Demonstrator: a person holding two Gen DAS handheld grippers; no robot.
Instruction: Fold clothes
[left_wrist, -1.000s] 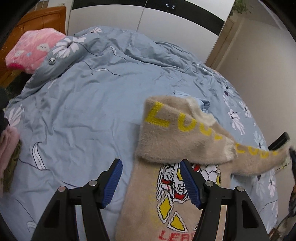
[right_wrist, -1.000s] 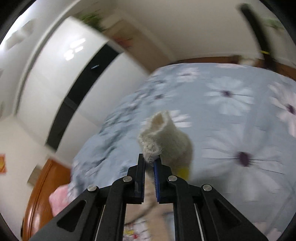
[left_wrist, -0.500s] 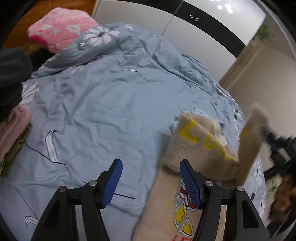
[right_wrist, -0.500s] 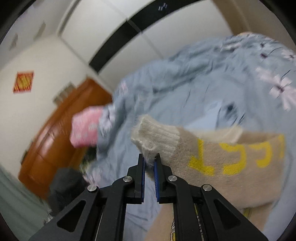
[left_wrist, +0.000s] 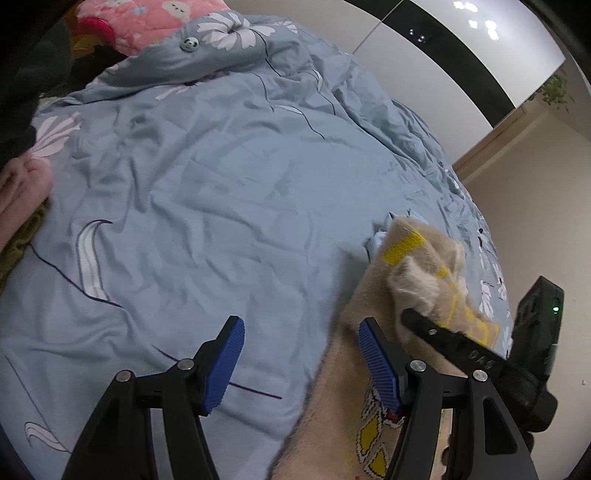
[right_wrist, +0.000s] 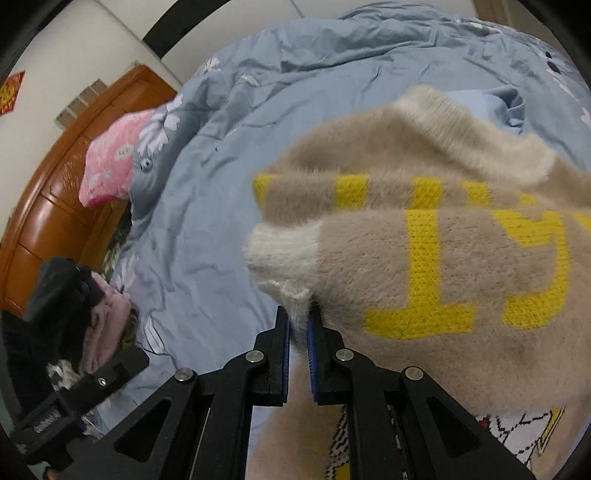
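Since the earlier frames the right tongs (right_wrist: 298, 328) have swung the beige sleeve (right_wrist: 436, 273) in from out over the bed and across the sweater (right_wrist: 369, 155), so its white cuff (right_wrist: 282, 247) now sits over the folded part near the sweater's top. Left tongs (left_wrist: 301, 360) have shifted a bit lower and sideways; the sweater now shows only at the right of their view.

Right tongs are clamped tight on the sleeve just behind the cuff, fabric pinched between the blue pads (right_wrist: 283, 345). Sleeve with yellow lettering drapes over the other sleeve, which also carries yellow marks and lies folded across the chest. Printed cartoon graphic (right_wrist: 517, 428) peeks out below the sleeve.

Left tongs stand wide apart with nothing between the pads (left_wrist: 223, 363); they hover over the blue floral duvet (left_wrist: 207, 184), the right pad just at the sweater's left edge. In the left view the right tongs' black finger (left_wrist: 450, 339) reaches into the bunched sleeve.

Sweater lies on the bed toward its right side as the left view shows it. Pink pillow (left_wrist: 147, 18) sits at the head end against the wooden headboard (right_wrist: 62, 177). Pile of dark and pink clothes (right_wrist: 70, 306) lies at the left edge of the bed.
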